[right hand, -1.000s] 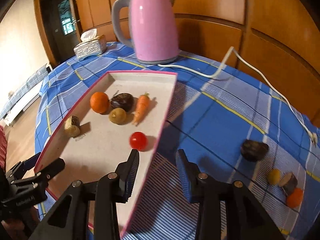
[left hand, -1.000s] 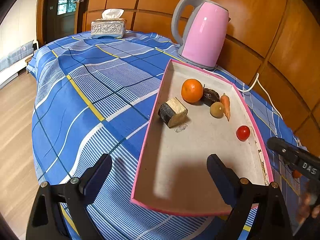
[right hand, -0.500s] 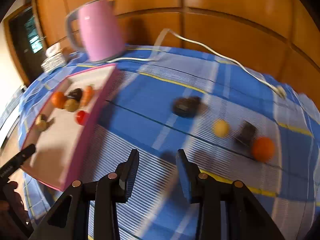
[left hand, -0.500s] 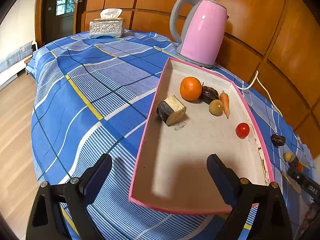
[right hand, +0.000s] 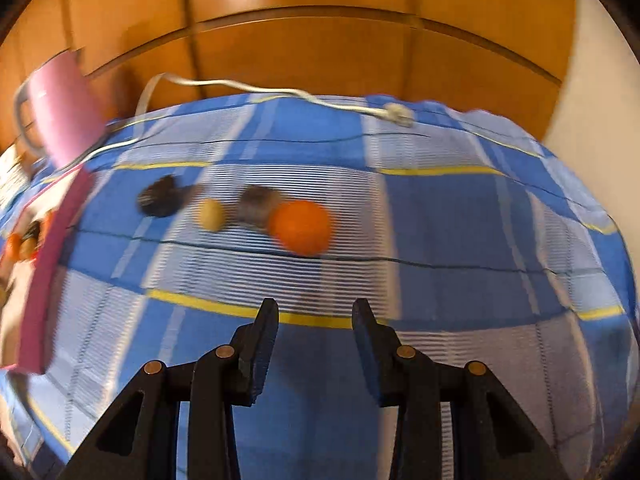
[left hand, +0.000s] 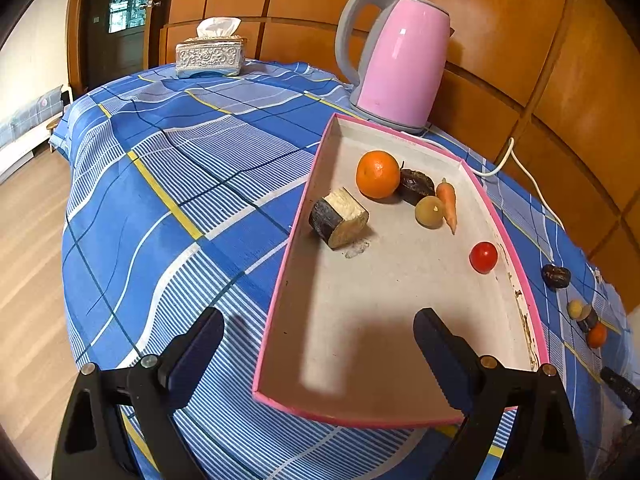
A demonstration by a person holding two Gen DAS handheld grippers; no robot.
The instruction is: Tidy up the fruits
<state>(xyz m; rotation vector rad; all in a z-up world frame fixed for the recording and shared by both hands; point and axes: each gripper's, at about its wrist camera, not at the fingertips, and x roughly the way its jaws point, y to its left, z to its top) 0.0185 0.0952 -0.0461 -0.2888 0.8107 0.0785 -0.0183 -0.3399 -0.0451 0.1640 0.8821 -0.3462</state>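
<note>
Left wrist view: pink tray [left hand: 516, 264] with 6 items, both tools [left hand: 316, 340] [right hand: 315, 312] apart, empty.

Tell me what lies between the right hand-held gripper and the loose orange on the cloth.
Only bare checked tablecloth lies between the right hand-held gripper and the orange, per the right wrist view.

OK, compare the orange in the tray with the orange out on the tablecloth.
The orange in the tray sits inside the pink tray, touching a dark fruit. The orange on the tablecloth lies outside it, beside a dark piece, and is motion-blurred. Both are round and orange.
</note>
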